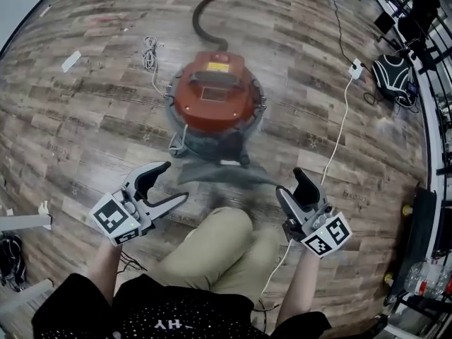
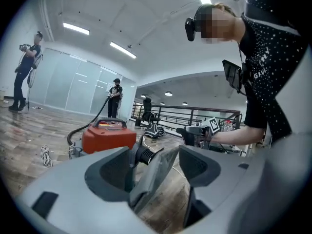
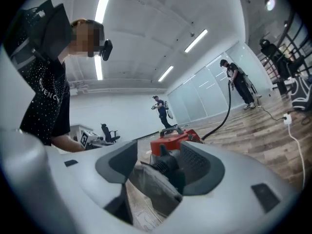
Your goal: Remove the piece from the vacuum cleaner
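Between the left gripper and the right gripper, a grey, wide, flat plastic floor nozzle with a black ribbed neck sits low over the wood-plank floor, blurred, just ahead of both sets of jaws. Each gripper's jaws stand wide apart and press on nothing; the nozzle shows through the gap of each. Farther ahead of the grippers stands the round, red-lidded vacuum cleaner, just beyond the nozzle, with a black hose curving away on its far side.
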### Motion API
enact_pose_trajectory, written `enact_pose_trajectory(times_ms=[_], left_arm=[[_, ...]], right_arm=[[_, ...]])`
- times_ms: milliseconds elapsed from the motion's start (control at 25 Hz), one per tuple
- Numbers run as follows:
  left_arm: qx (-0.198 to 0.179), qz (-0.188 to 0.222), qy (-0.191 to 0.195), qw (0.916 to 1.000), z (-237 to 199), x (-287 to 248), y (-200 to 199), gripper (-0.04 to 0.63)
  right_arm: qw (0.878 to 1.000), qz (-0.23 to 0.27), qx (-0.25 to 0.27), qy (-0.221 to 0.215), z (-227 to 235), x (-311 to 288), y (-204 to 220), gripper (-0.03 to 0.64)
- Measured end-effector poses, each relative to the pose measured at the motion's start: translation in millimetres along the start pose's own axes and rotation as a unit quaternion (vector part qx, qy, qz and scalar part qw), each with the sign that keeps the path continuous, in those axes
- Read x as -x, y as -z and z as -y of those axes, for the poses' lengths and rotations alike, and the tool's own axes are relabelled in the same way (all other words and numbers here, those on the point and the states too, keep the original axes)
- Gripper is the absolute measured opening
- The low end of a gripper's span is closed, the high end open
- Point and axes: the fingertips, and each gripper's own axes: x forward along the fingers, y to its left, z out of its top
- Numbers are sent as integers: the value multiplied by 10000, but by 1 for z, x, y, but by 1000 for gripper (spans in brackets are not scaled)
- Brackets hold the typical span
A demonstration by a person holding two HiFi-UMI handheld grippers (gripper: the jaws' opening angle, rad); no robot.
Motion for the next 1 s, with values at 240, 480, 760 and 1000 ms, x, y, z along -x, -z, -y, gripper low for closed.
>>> enact_pose_trajectory(times_ms=[240,480,760,1000], left_arm=[[-174,-152,-85,9997,-14,-17,71,313],[-397,-145,-161,9990,-12,-33,76,257],[-507,27,0,9987,1,-32,72,26],[-312,377,111,9987,16,-25,64,24]], right_arm=[[9933,-616,950,-213,18,0,62,265],[9863,-855,1365,-363,21,-16,84,147],[9867,-680,1356,-578,14,-11,83,41],[9842,-652,1486,-710,-1,0,87,37]])
